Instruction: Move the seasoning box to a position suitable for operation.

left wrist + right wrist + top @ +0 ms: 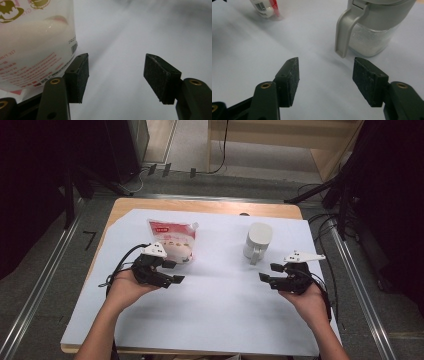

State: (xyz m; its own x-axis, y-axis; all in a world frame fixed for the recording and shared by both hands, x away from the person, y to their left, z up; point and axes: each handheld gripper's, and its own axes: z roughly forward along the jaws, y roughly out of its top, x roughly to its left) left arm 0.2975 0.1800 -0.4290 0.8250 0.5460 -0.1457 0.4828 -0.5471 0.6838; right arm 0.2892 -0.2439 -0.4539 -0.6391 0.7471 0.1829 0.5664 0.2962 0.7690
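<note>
A white refill pouch point(172, 239) with red print lies on the white sheet at the centre left. My left gripper point(172, 272) sits just in front of it, open and holding nothing. In the left gripper view the pouch point(35, 42) lies just beyond my left jaw. A grey-lidded jar point(258, 241) with a handle stands at the centre right. In the right gripper view the jar point(372, 27) holds white grains, and its handle point(345, 32) hangs just beyond my jaws. My right gripper point(269, 272) is open and empty, a little in front of the jar.
A white sheet point(215, 305) covers most of the wooden table point(200, 206). Metal rails point(40, 285) run along both sides of the table. Cables point(320, 222) lie on the floor past the far right corner.
</note>
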